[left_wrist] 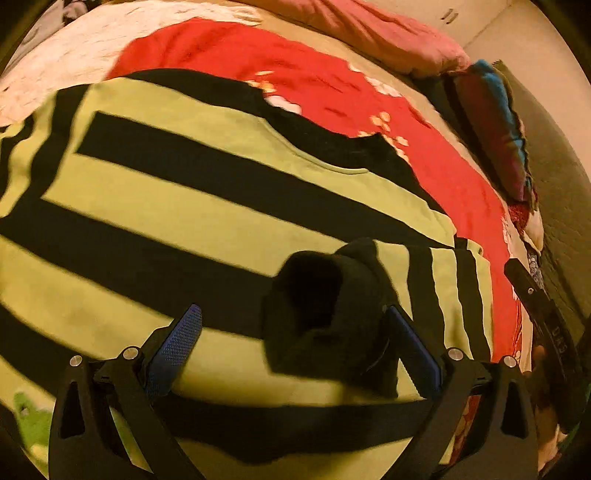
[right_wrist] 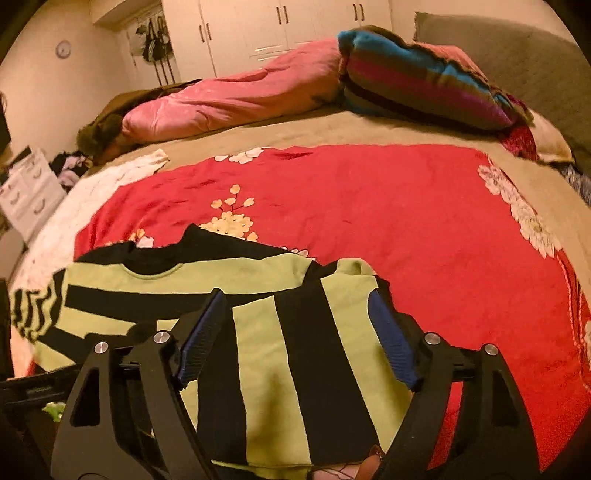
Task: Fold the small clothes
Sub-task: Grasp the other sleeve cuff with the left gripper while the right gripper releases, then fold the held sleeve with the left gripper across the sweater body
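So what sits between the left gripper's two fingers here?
In the left wrist view, a black fabric piece lies on the striped sweater, between the open left gripper fingers.

**Warm indoor lighting, fisheye distortion and motion blur in two wrist views**

Both views carry a strong yellow-orange cast from warm indoor light; overall brightness is moderate. The circular fisheye frame leaves black corners and bends straight lines near the edges, as on the white cupboard doors (right_wrist: 280,26). In the left wrist view, the lime-green and black striped knit garment (left_wrist: 192,206) is smeared by motion blur, most strongly toward the left edge, and the black stuffed sock-like bundle (left_wrist: 325,314) loses all detail in shadow, casting a soft dark patch toward the lower right. The right wrist view is sharper; the red floral bedspread (right_wrist: 406,229) is evenly lit, without glare.
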Demonstrator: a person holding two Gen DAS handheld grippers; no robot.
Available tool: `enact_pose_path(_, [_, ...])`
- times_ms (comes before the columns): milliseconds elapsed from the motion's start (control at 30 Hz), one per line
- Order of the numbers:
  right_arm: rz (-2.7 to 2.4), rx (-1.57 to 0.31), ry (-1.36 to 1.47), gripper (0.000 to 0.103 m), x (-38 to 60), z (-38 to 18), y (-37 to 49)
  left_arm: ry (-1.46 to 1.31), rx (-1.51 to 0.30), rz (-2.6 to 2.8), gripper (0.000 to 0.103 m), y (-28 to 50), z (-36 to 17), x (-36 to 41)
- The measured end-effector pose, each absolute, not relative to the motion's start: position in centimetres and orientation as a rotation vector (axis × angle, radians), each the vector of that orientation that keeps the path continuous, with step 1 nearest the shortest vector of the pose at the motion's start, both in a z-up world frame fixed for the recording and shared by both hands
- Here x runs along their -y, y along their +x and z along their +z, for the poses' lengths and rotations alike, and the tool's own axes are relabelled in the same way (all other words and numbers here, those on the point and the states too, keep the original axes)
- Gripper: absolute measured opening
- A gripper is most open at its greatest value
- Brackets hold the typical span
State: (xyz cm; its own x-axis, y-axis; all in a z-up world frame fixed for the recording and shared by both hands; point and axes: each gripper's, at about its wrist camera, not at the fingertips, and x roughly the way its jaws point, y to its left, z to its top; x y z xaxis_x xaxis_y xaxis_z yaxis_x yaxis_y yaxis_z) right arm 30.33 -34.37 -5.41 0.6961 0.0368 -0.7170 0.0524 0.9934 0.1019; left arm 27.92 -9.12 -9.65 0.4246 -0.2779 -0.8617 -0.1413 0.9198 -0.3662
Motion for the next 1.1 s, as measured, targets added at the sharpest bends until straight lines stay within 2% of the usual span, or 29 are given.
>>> enact_pose_path(67, [-0.007,-0.805,0.116,0.072,34.2,-5.6,30.5,-0.445,-1.129,-0.099,0.094,28.0,-10.4,9.7])
enact_pose_path(100, [-0.003,-0.808,0.116,0.072,34.2,-5.7,30.5,-0.463,-1.132,-0.1,0.079,28.1,-10.7,9.8])
enact_pose_path(133, [-0.005,-0.811,0.115,0.072,34.1,-5.7,30.5,-0.475,-1.131,-0.107,0.059,28.0,-10.6,9.7])
enact_pose_path(167, [-0.008,-0.811,0.114,0.072,34.2,-5.8,30.5,-0.484,-1.127,-0.12,0.05,28.2,-10.7,10.0])
enact_pose_path(200, [-0.009,-0.811,0.116,0.072,34.2,-5.8,30.5,-0.486,-1.118,-0.132,0.03,28.2,-10.5,10.2])
enact_pose_path(267, [-0.016,-0.81,0.128,0.072,34.6,-5.9,30.6,-0.486,-1.091,-0.181,0.021,28.2,-9.9,10.3])
enact_pose_path(467, [-0.042,-0.775,0.172,0.072,35.8,-5.4,30.2,-0.423,-0.963,-0.243,0.018,27.7,-4.9,8.9])
enact_pose_path(700, [-0.041,-0.764,0.176,0.072,36.0,-5.2,30.1,-0.307,-0.825,-0.116,0.016,27.1,0.2,2.8])
enact_pose_path(1100, [0.133,-0.829,0.02,0.072,29.7,-8.0,30.1,-0.252,-0.922,-0.011,0.015,28.8,-3.9,-1.9])
